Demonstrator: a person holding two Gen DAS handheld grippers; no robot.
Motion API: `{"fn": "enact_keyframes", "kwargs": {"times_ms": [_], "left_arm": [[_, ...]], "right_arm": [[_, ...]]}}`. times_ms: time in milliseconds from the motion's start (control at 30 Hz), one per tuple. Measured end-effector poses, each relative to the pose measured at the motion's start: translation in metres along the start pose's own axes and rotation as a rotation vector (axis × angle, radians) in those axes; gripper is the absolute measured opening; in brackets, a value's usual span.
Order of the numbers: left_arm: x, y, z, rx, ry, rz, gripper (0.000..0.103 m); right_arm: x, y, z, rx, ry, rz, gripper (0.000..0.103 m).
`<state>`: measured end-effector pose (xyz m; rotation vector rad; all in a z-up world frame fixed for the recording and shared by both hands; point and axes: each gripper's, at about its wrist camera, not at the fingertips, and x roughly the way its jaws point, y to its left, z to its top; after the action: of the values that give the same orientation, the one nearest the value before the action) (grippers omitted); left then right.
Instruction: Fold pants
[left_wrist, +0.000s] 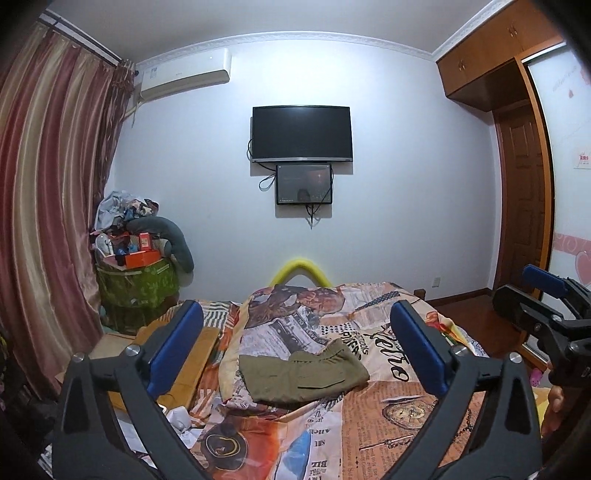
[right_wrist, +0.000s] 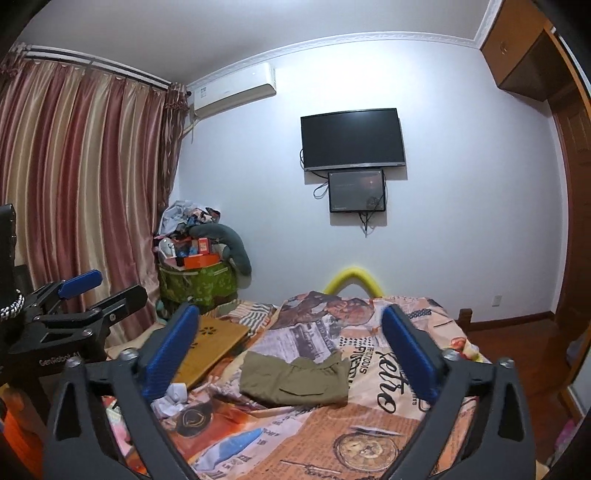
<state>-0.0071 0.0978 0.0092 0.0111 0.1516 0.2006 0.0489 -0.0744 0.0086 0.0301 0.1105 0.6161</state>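
Note:
Olive-green pants (left_wrist: 303, 374) lie folded into a compact rectangle on the patterned bedspread (left_wrist: 388, 424), waistband toward the right. They also show in the right wrist view (right_wrist: 295, 380). My left gripper (left_wrist: 295, 350) is open and empty, held above and well back from the pants. My right gripper (right_wrist: 291, 350) is open and empty too, also raised and back from them. The right gripper appears at the right edge of the left wrist view (left_wrist: 546, 306); the left gripper appears at the left of the right wrist view (right_wrist: 81, 302).
A wooden lap board (right_wrist: 210, 343) lies on the bed left of the pants, with crumpled white tissue (right_wrist: 171, 400) near it. A cluttered green bin (left_wrist: 136, 288) stands by the curtain. A yellow foam arch (left_wrist: 301, 269) rises at the bed's foot. A wardrobe (left_wrist: 524, 184) stands right.

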Motion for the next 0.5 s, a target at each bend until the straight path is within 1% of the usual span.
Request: {"fn": "enact_keyframes", "kwargs": {"times_ms": [500], "left_arm": [[-0.0028,-0.0068,-0.0053,0.009,-0.003,0.009,0.103]], "right_arm": [[-0.0053,-0.0040,-0.0070,0.012,0.015,0.001,0.103]]}}
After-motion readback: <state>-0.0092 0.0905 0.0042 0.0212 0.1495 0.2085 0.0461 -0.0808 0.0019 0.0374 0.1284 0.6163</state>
